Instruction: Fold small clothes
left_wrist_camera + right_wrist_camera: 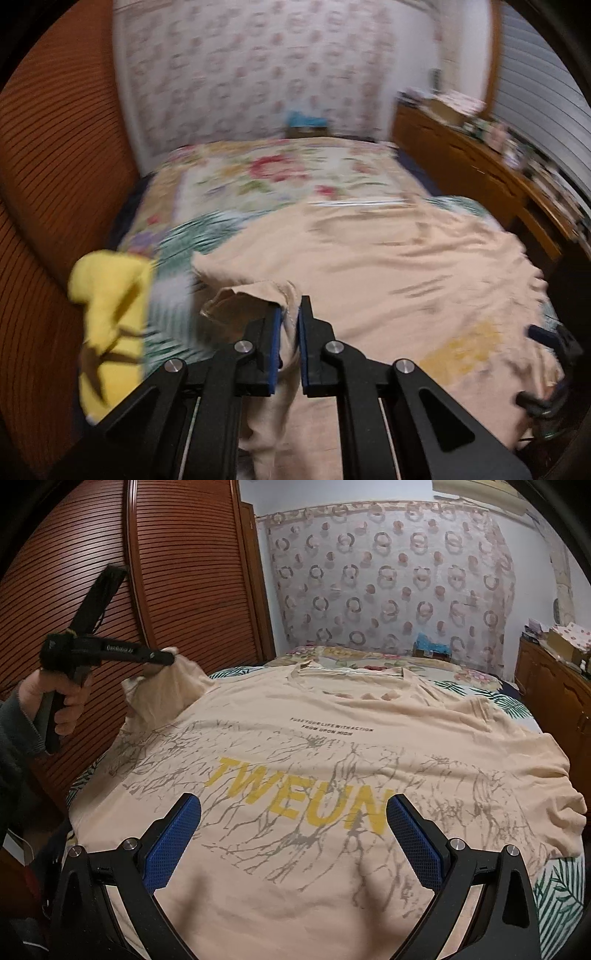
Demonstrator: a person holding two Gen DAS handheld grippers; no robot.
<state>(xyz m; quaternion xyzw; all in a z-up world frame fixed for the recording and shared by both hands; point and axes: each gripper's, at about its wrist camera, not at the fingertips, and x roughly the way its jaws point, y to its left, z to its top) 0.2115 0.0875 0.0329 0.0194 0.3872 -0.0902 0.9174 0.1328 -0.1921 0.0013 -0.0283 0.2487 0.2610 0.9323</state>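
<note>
- The peach cotton T-shirt with a grey crackle print (332, 760) lies spread front-up on the floral bedspread (561, 882), collar toward the far wall, hem nearest the camera.
- The left gripper (290, 314) is clenched on the left sleeve (166, 686), a bunch of peach cloth pinched between its blue pads (276, 332); the person's hand (55, 698) holds it raised above the bed's left edge, so the sleeve stands in a peak.
- The right gripper (293, 830) is released, jaws wide over the near part of the shirt, nothing between them; whether the pads brush the cloth cannot be told.
- I judge the step in hand to be folding the left sleeve inward. To do it well: carry the sleeve low toward the shirt's middle, keep the fold line straight from shoulder to hem, and let the free gripper pin the body so it doesn't drag.
- Risk: the pinch looks shallow, so a quick pull may slip it.
- Writing: big yellow letters "TWEUN" (303, 794); above them small black lines, seemingly "FUSE YOUR LIFE WITH ACTION / FROM UPON HIGH". White lettering on the left gripper's body is too small to read.
</note>
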